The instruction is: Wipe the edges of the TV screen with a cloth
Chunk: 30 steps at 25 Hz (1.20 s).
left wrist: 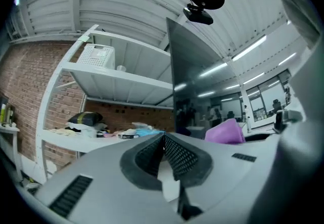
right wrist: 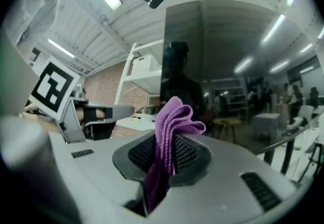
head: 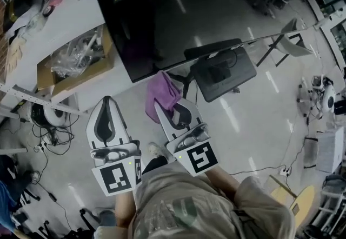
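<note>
The TV screen (head: 178, 11) is a large dark panel ahead of me, with its lower left corner near the grippers. My right gripper (head: 164, 106) is shut on a folded purple cloth (head: 162, 93), which sticks out past the jaws just below the screen's bottom edge. In the right gripper view the cloth (right wrist: 172, 121) bunches up between the jaws of that gripper (right wrist: 164, 148), with the screen (right wrist: 228, 66) close behind. My left gripper (head: 107, 101) hangs to the left of it, jaws shut and empty (left wrist: 164, 139). From there the screen's edge (left wrist: 192, 81) and the cloth (left wrist: 225, 132) show to the right.
A white table (head: 32, 48) at the left carries a cardboard box (head: 75, 65) with a plastic bag in it. A black stand base (head: 221, 70) sits under the screen. Cables (head: 51, 135) lie on the floor at the left; a folding chair (head: 292, 43) stands at the right.
</note>
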Motion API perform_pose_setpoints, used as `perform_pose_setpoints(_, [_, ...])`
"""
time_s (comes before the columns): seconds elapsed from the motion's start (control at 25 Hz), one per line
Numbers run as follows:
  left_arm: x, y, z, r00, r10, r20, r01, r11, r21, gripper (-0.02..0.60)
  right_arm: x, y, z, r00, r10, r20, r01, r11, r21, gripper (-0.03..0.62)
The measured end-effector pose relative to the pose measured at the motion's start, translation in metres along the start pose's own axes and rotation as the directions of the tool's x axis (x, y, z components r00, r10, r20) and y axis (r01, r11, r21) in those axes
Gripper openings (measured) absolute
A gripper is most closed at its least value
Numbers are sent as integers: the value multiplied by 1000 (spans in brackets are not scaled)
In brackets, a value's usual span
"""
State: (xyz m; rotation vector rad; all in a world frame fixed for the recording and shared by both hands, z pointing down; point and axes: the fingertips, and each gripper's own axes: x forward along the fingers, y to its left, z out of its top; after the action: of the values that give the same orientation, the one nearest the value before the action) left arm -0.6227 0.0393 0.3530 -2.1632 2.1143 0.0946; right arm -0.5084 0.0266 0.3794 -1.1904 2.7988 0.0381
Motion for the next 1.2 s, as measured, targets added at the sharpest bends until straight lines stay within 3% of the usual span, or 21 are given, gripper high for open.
perform_pose_setpoints(0.12, [29,-57,14,993,-116,35,117,993,-15,15,-35,-49,30,993,-113,36,113,994,-8,55])
perform_pose_setpoints(0.24, [48,-111,25,976,-208,57,210,977,-36,15,-71,-96,50,975,-212,64,217,971,-103,55])
perform_pose_setpoints(0.44, [61,-183,23,951,-308,40,310,949,-60,15,-123,-155,62,935,-349,68,356,922,-153,55])
perform_pose_setpoints(0.6, [68,-224,15,934,-358,7,357,927,-115,15,-151,-194,60,903,-426,51,429,896,-114,55])
perform_pose_setpoints(0.76, [76,-245,15,925,-380,6,378,920,-99,15,-159,-215,58,895,-443,53,446,886,-127,55])
perform_pose_setpoints(1.2, [82,-256,17,935,-353,16,353,930,-107,15,-150,-224,55,920,-390,36,391,908,-152,54])
